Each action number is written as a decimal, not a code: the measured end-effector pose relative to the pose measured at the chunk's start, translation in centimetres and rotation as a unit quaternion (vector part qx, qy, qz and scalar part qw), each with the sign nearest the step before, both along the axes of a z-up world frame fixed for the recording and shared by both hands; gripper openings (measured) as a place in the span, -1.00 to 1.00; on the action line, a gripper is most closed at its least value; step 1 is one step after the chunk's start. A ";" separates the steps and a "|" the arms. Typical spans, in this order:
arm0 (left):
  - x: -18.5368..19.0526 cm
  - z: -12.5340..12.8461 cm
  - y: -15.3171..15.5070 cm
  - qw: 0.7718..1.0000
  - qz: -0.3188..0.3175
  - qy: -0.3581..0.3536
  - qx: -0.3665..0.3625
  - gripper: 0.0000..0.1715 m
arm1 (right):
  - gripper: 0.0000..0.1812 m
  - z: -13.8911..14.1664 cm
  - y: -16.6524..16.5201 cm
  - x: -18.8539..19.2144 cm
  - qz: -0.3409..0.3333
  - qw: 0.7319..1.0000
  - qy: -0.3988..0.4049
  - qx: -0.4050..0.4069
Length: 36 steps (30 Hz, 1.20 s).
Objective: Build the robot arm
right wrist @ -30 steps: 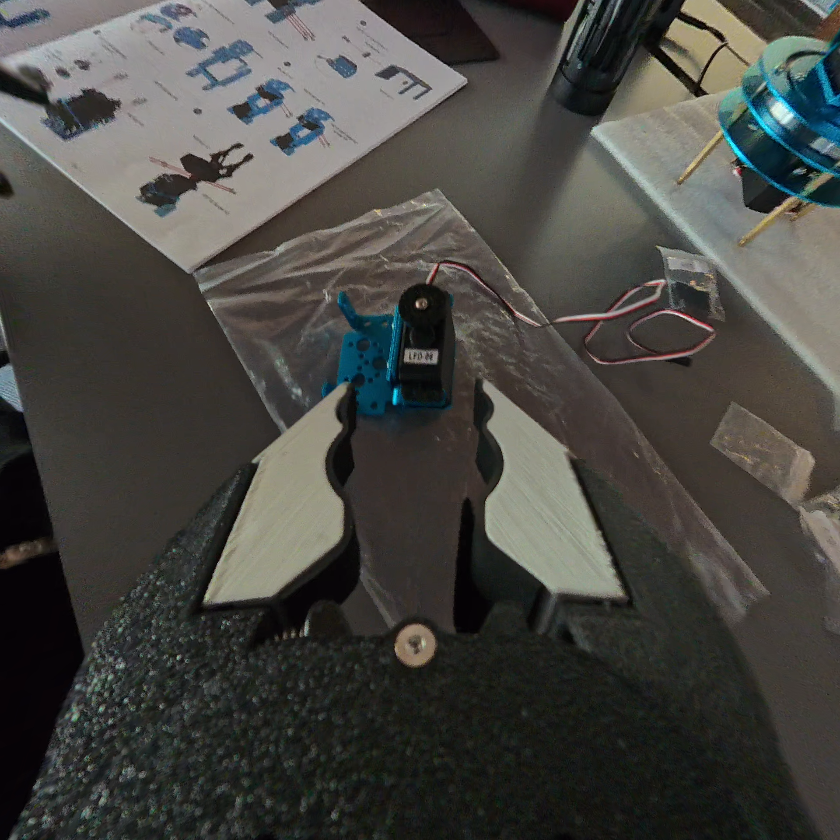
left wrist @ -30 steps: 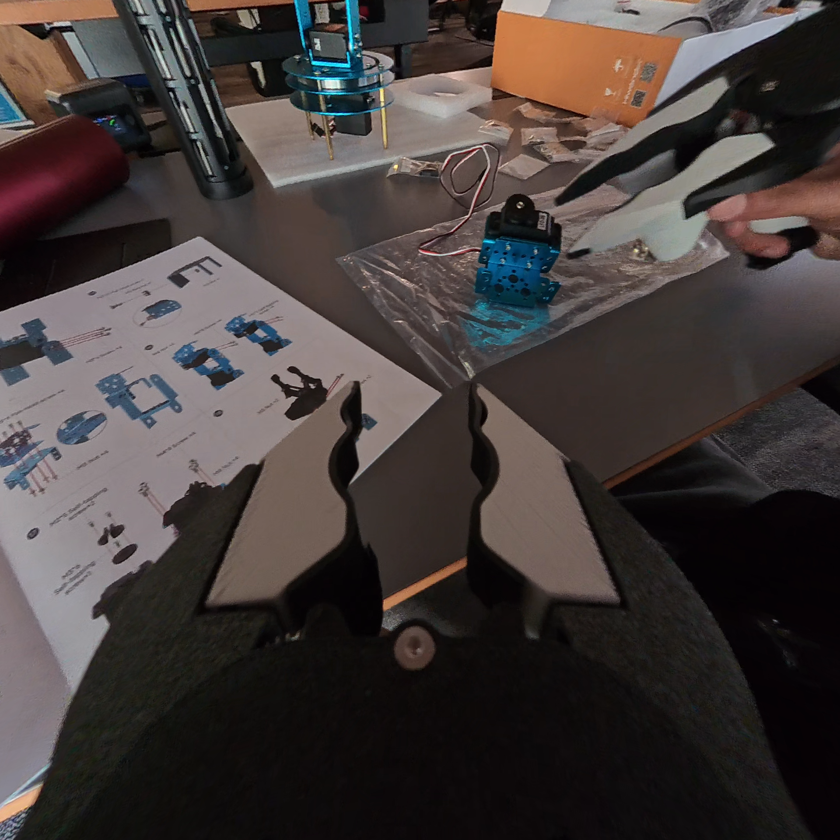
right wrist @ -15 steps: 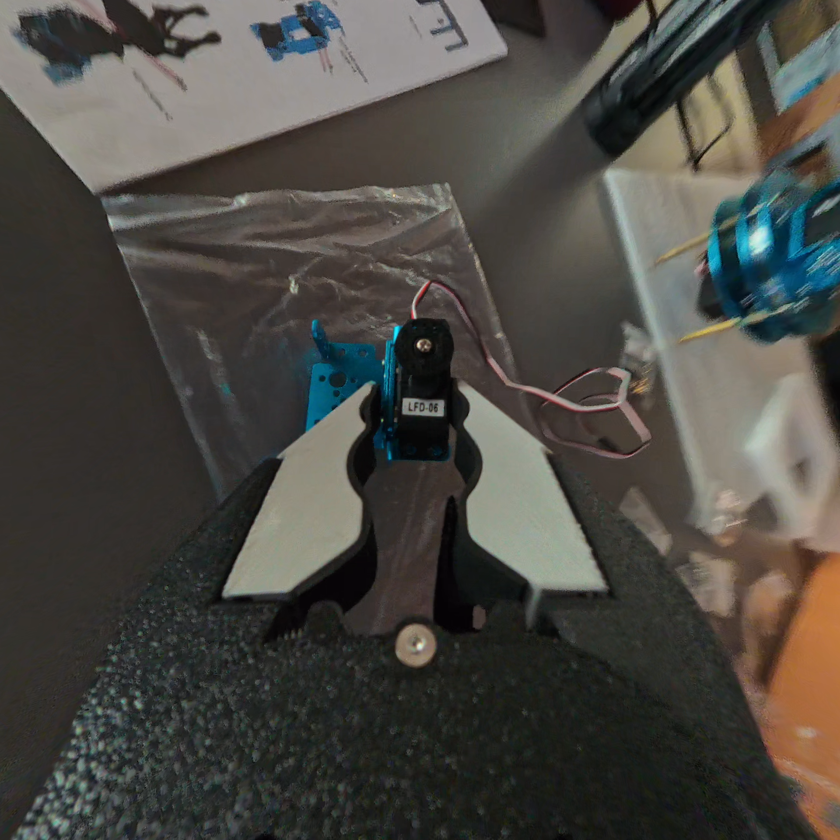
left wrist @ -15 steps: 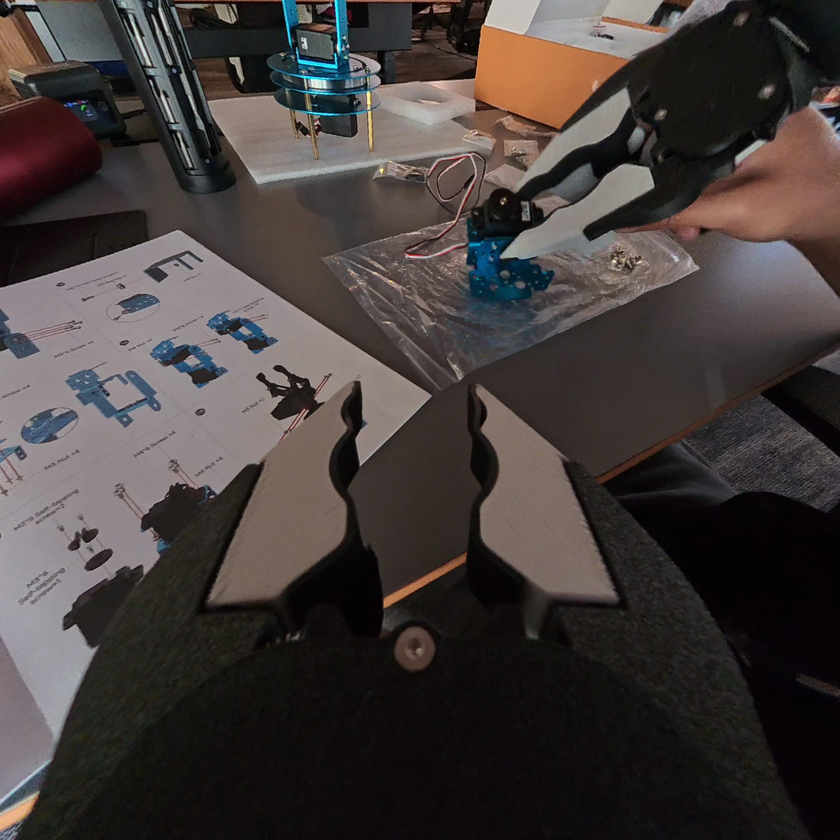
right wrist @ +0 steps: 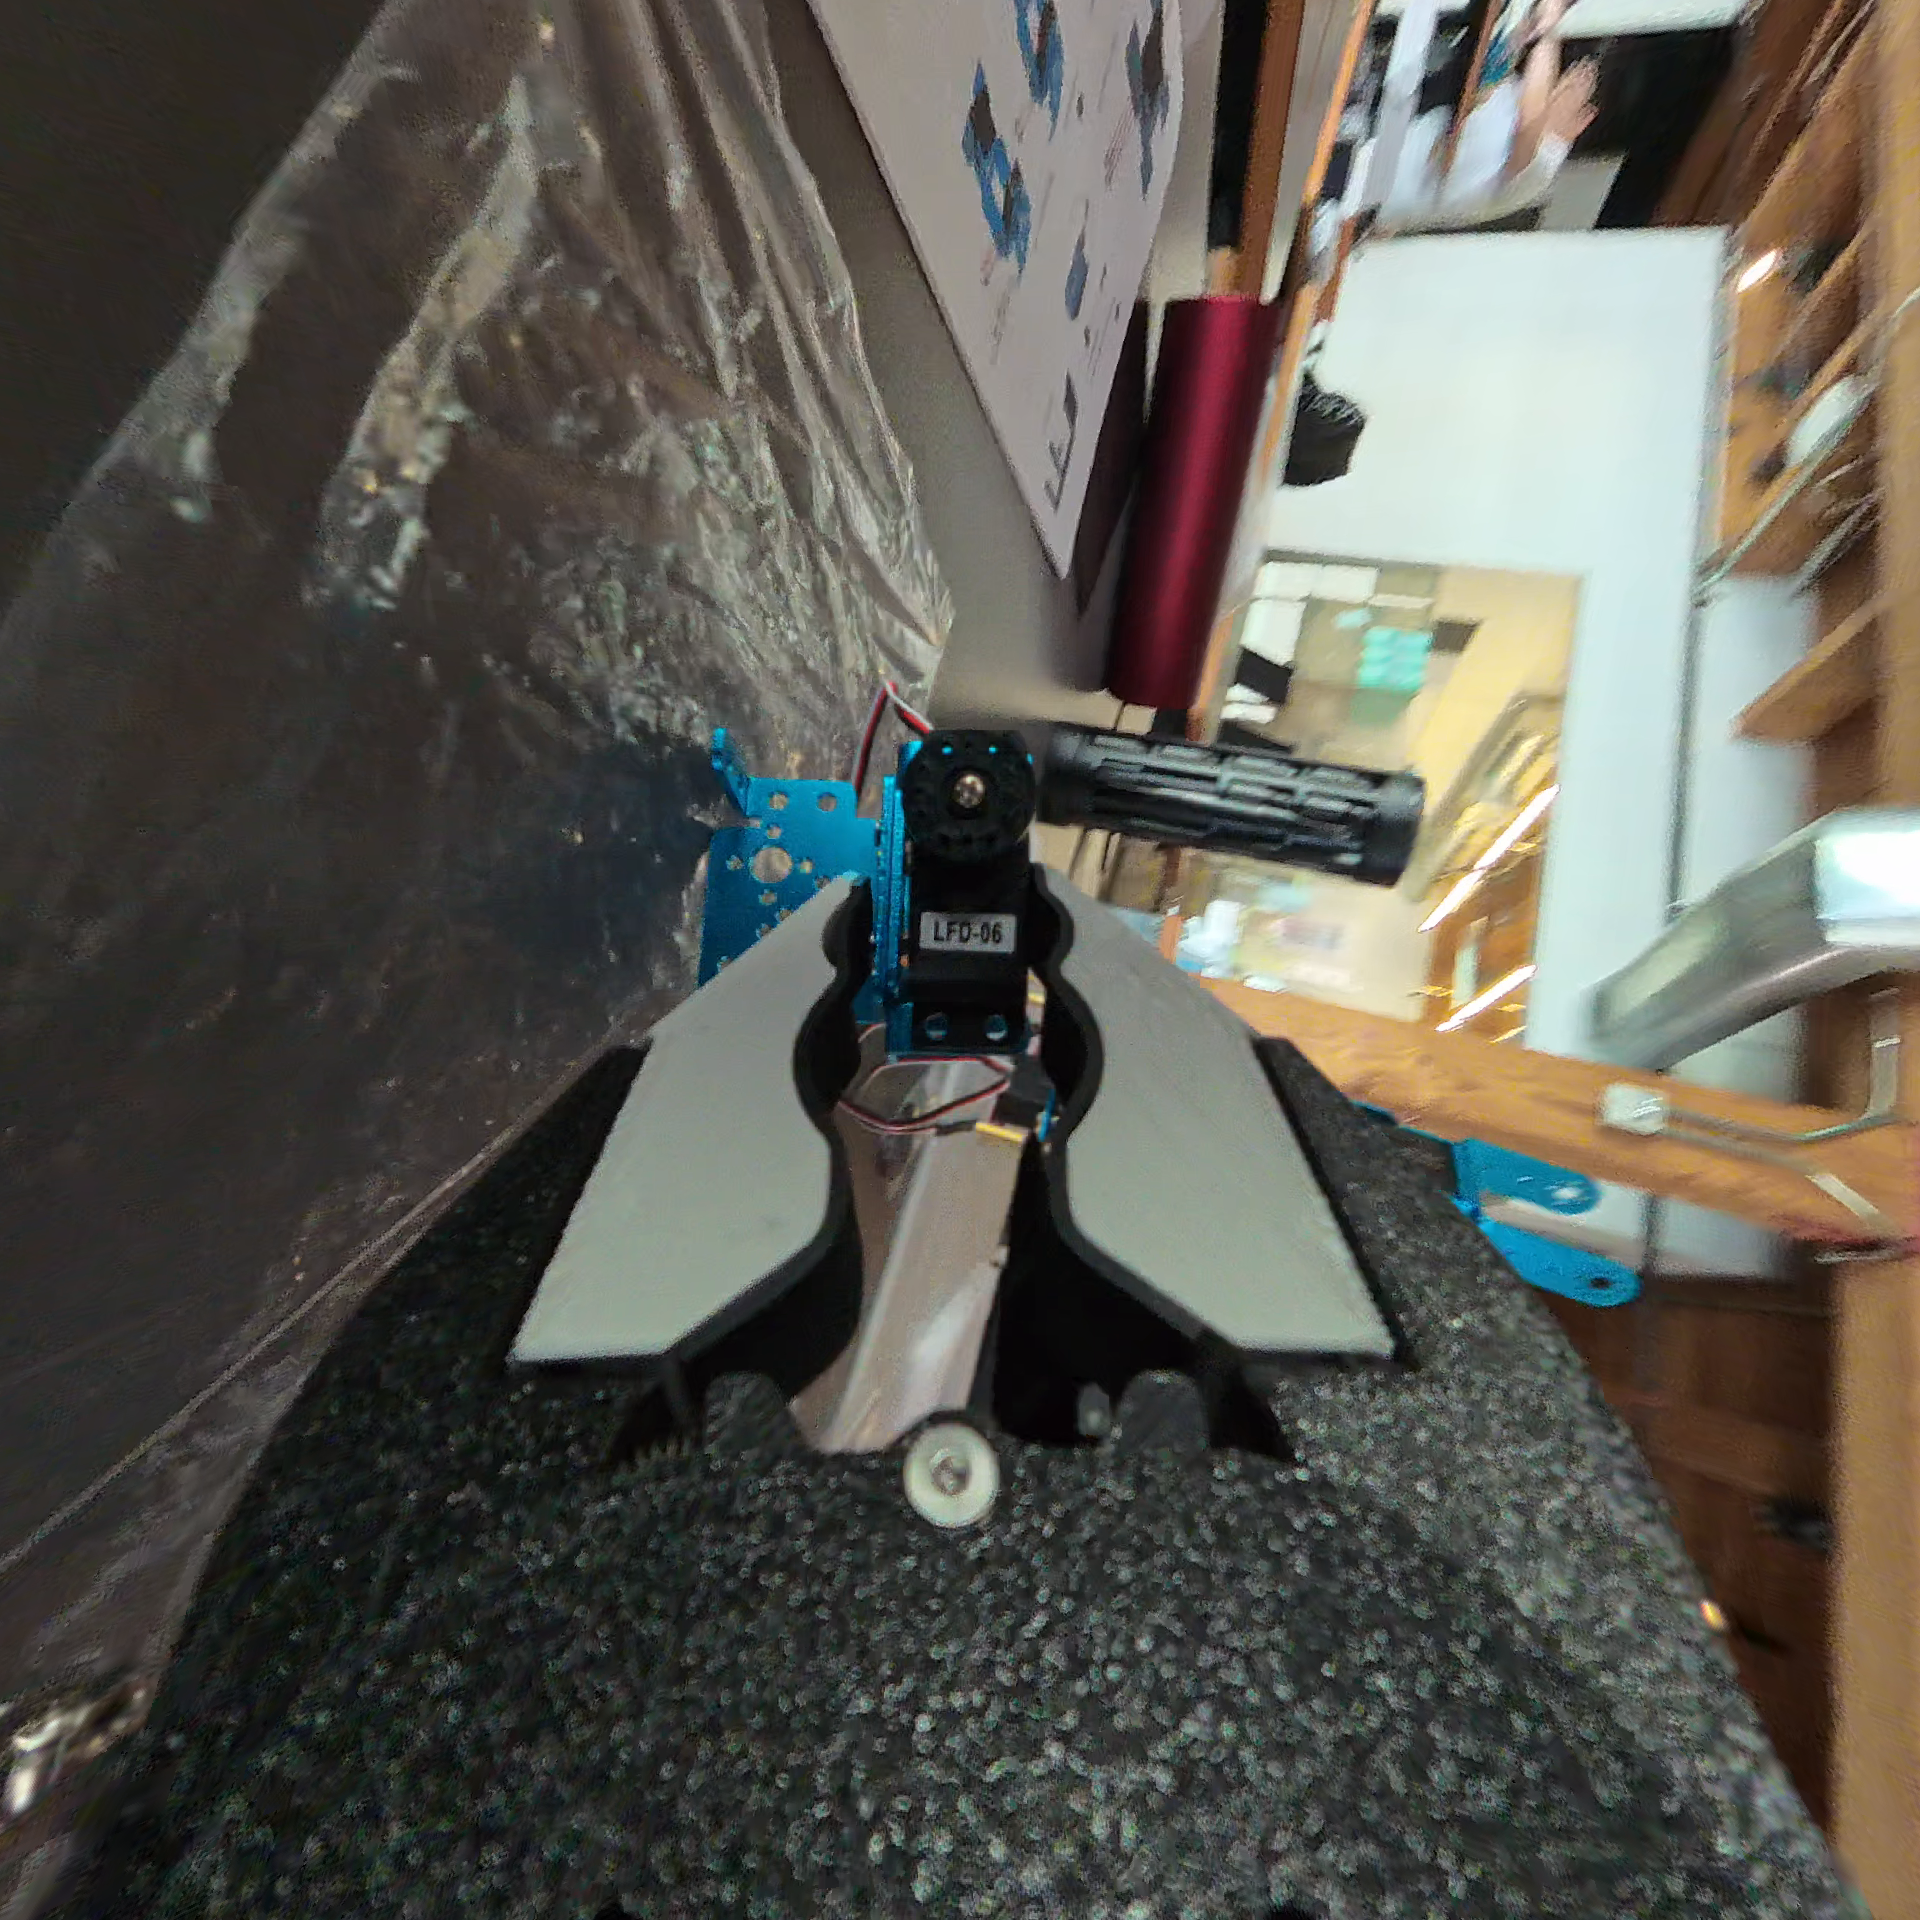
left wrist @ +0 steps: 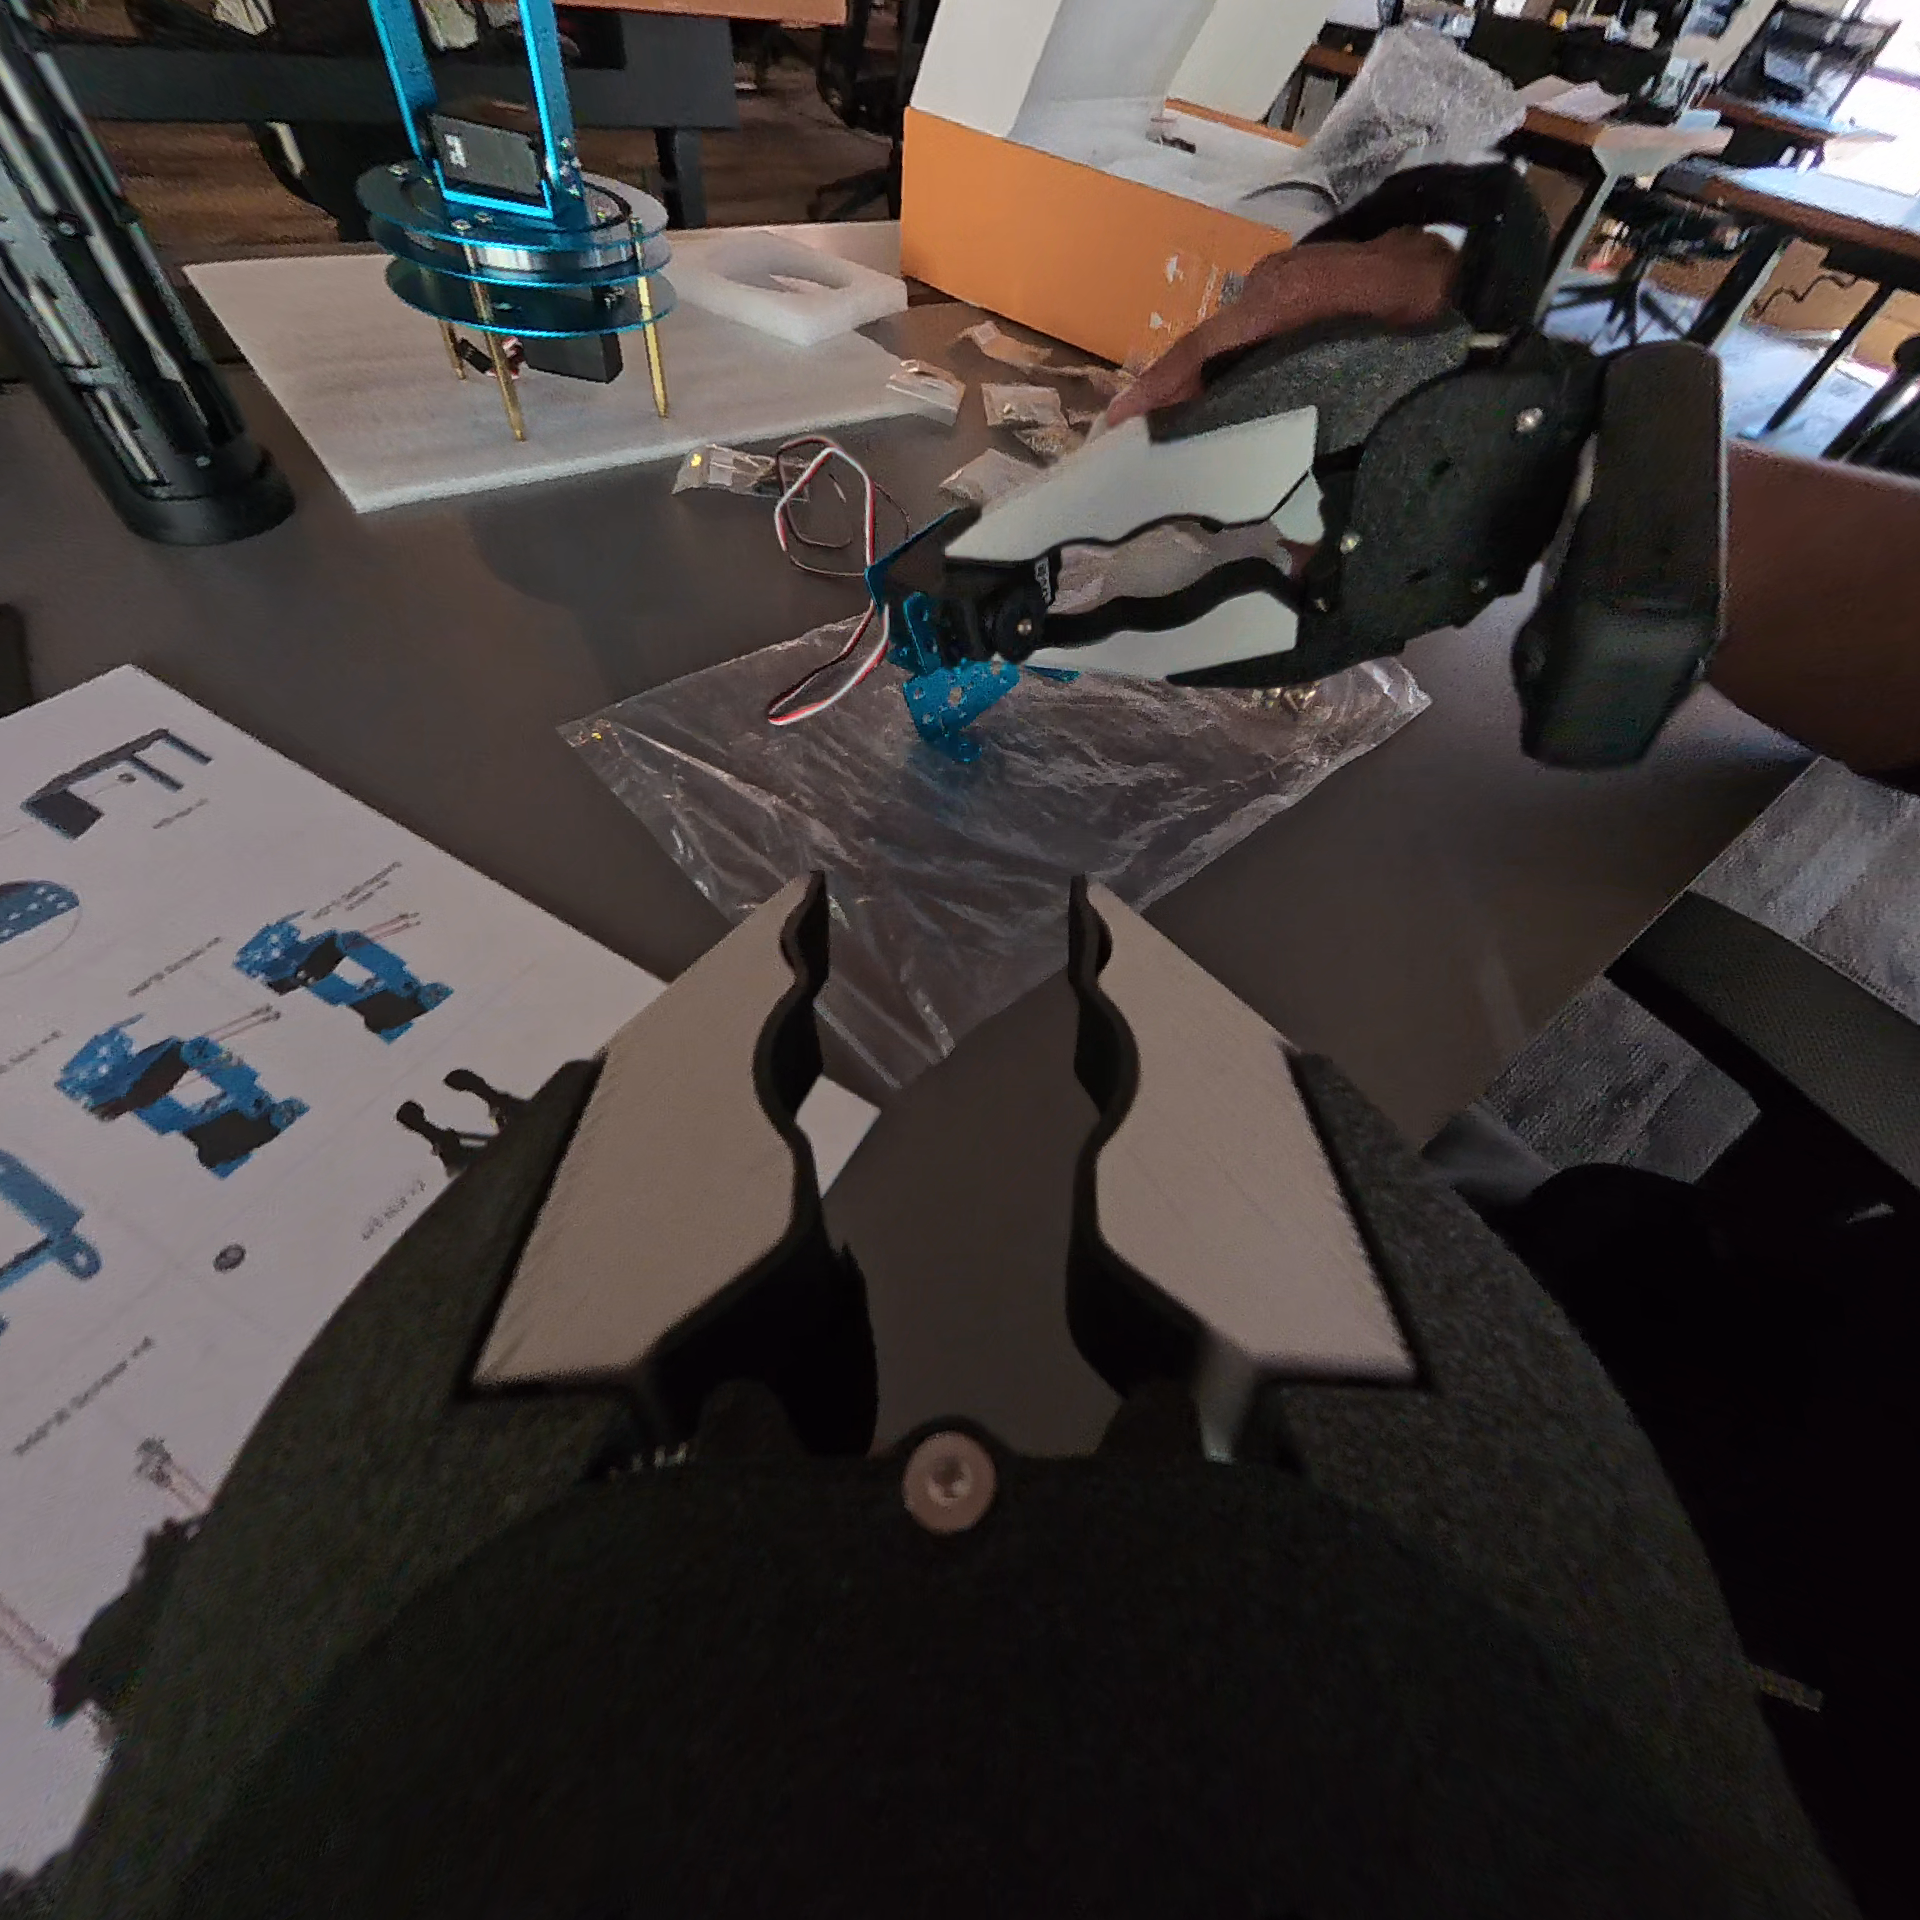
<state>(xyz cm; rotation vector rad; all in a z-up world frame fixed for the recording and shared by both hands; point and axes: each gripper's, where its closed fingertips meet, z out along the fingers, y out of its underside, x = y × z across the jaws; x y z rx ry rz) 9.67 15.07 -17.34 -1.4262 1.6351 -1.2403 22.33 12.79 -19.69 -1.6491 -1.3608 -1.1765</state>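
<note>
The black servo [right wrist: 961, 883], fixed in a blue bracket [right wrist: 774, 873], sits between the jaws of the right gripper [right wrist: 951, 914], which are closed on its body; a small white label with dark print is stuck on its face, and a round horn with a centre screw tops it. In the left wrist view the right gripper [left wrist: 987, 613] holds the servo [left wrist: 982, 623] tilted on its side above a clear plastic bag [left wrist: 935, 821], with the low tip of the bracket [left wrist: 951, 696] close to or touching the bag; I cannot tell which. A red, white and black wire [left wrist: 821, 623] trails from the servo toward the far side of the grey table [left wrist: 468, 613]. A hand [left wrist: 1320, 301] grips the right gripper from behind. The left gripper [left wrist: 945, 966] hovers near the table's near edge, jaws open with nothing between them, well apart from the servo. To its left lies a white instruction sheet [left wrist: 208, 987] with blue and black part drawings and small captions, too blurred to read. Farther off stand a blue turntable assembly [left wrist: 509, 229] on a white foam pad [left wrist: 416, 395], small parts bags [left wrist: 997, 405], an orange box [left wrist: 1049, 260] and a black ribbed post [left wrist: 114, 343].
</note>
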 end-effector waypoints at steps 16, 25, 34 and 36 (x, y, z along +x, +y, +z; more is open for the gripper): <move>11.1 -1.4 -4.6 0.955 -0.274 0.090 0.073 -0.01 | -0.68 -0.1 -1.4 0.2 0.024 0.997 -0.007 0.078; 13.6 -3.6 -5.6 0.954 -0.276 0.103 0.049 -0.26 | -0.67 -0.3 -1.8 1.0 -0.011 0.996 0.033 0.082; 14.0 -3.5 -5.3 0.960 -0.261 0.103 -0.007 -0.26 | -0.31 -0.7 -2.9 2.4 -0.089 0.984 0.146 0.043; 14.0 -3.5 -5.2 0.961 -0.258 0.102 -0.012 -0.26 | -0.26 -0.9 -3.4 2.1 -0.101 0.970 0.222 0.016</move>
